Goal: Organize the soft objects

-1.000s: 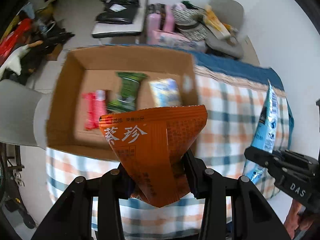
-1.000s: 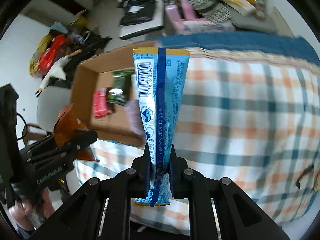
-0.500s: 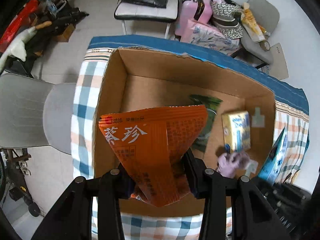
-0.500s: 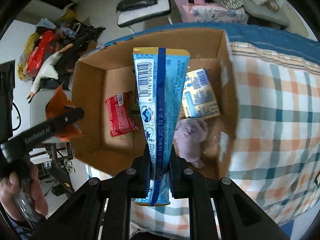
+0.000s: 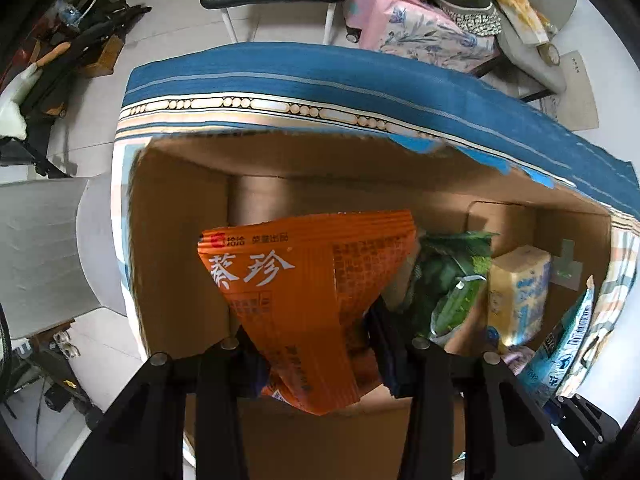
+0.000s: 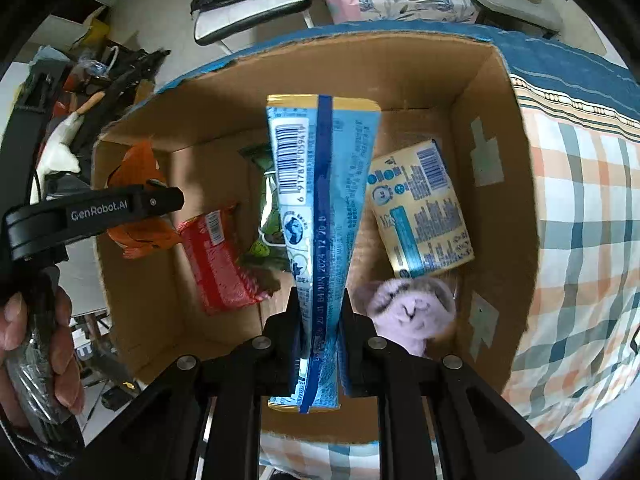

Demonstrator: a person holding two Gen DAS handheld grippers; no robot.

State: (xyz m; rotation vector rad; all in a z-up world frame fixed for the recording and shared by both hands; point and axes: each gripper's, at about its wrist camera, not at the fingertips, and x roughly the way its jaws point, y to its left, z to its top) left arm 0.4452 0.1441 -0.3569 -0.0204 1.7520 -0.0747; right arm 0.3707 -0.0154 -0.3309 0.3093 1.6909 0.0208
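Both packets are hanging over the open brown cardboard box (image 6: 496, 128), ready for dropping.
The left gripper (image 5: 316, 360) is clamping the crinkly orange foil snack bag (image 5: 308, 280) by its bottom edge; the right gripper (image 6: 320, 340) is pinching the slim blue plastic packet (image 6: 320, 184) likewise, so each is dangling clear of the rim.

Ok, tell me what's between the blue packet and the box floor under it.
No lid or flap visible. The right claw holds the blue packet over the open cardboard box. Below it lie a green packet, red packet, yellow pack and purple plush, so it would land on them.
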